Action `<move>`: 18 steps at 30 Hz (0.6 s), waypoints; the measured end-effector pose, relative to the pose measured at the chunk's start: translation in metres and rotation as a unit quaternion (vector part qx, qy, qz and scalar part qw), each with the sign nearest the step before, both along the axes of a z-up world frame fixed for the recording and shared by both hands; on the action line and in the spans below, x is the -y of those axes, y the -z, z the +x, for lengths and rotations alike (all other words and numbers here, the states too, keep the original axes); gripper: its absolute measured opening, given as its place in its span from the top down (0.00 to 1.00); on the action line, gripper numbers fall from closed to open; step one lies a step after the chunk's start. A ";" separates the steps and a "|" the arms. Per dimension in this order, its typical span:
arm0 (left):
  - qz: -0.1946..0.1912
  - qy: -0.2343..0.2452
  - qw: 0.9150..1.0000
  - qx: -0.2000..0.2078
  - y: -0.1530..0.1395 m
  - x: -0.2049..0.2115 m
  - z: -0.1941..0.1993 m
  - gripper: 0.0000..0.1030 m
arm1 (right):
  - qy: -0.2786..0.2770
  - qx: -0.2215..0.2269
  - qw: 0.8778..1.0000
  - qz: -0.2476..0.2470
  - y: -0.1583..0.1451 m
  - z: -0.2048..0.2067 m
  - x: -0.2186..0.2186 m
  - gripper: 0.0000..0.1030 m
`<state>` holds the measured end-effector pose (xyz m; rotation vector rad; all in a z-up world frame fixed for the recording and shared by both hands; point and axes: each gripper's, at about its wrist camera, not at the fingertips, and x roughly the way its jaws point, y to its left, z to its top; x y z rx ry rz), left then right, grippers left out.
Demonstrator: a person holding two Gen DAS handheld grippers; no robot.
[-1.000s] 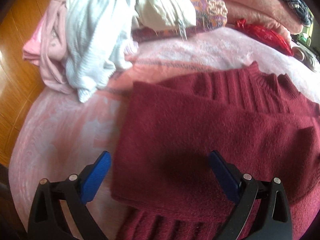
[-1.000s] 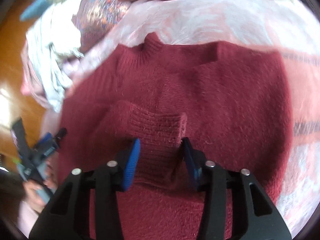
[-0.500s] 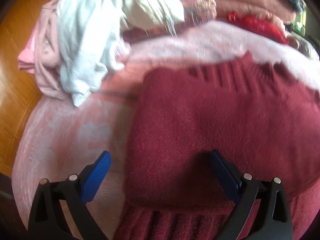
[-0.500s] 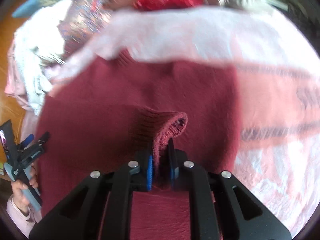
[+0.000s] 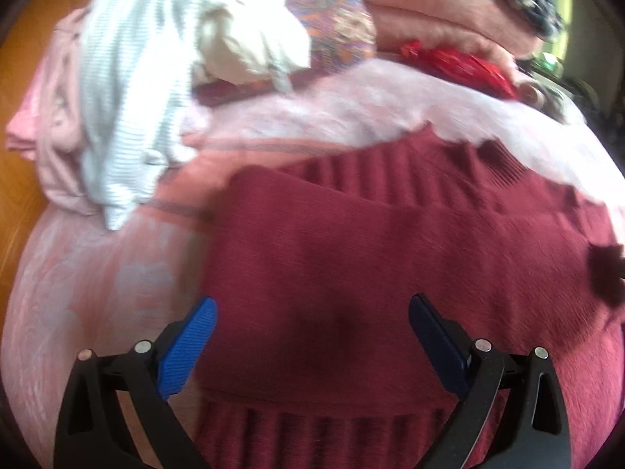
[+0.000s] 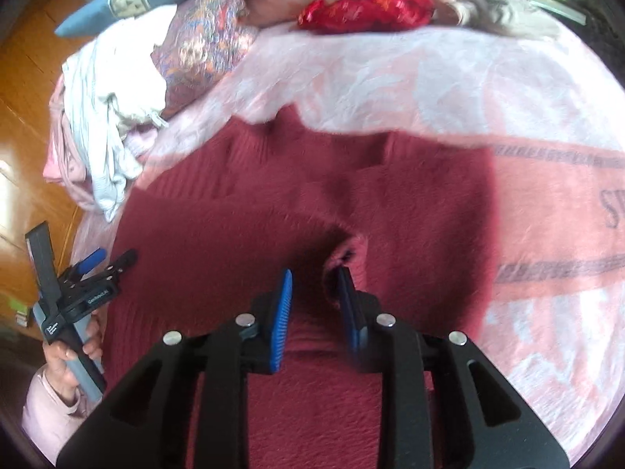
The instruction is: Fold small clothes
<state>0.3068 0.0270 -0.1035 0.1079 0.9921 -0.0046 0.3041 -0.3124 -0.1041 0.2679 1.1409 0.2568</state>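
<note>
A dark red knit sweater [image 5: 351,242] lies spread on a pink blanket [image 5: 97,293], one side folded over its body. My left gripper [image 5: 311,301] hovers wide open over the sweater's lower left part with nothing pinched. In the right wrist view the sweater [image 6: 234,234] fills the middle, and its ribbed sleeve cuff [image 6: 347,252] stands up beside the right pad. My right gripper [image 6: 315,272] has its jaws opening; the cuff is between them, with a clear gap at the left pad. The left gripper [image 6: 115,255] also shows at the sweater's left edge, held by a hand [image 6: 70,355].
A heap of white and pale pink clothes [image 5: 129,90] sits at the blanket's far left, beside a patterned cushion [image 5: 336,27]. A red bundle [image 5: 457,62] and folded pink blankets [image 5: 429,4] lie at the back. Wooden floor [image 5: 23,117] borders the left side.
The right gripper closed on the sleeve cuff and lifted it, and now its jaws have parted again. The left gripper has shifted a little over the sweater, still open.
</note>
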 end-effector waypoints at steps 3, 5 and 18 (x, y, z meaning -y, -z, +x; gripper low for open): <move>0.013 0.015 1.000 -0.022 0.016 0.005 0.000 0.04 | 0.027 0.046 0.997 -0.048 -0.011 -0.008 0.003 0.78; 0.009 0.016 1.000 -0.022 0.020 0.004 0.001 0.03 | 0.037 0.074 0.995 -0.056 -0.023 -0.012 0.004 0.78; -0.013 0.020 0.999 -0.034 0.025 0.007 0.006 0.03 | 0.044 -0.026 0.998 -0.034 0.029 0.012 0.013 0.80</move>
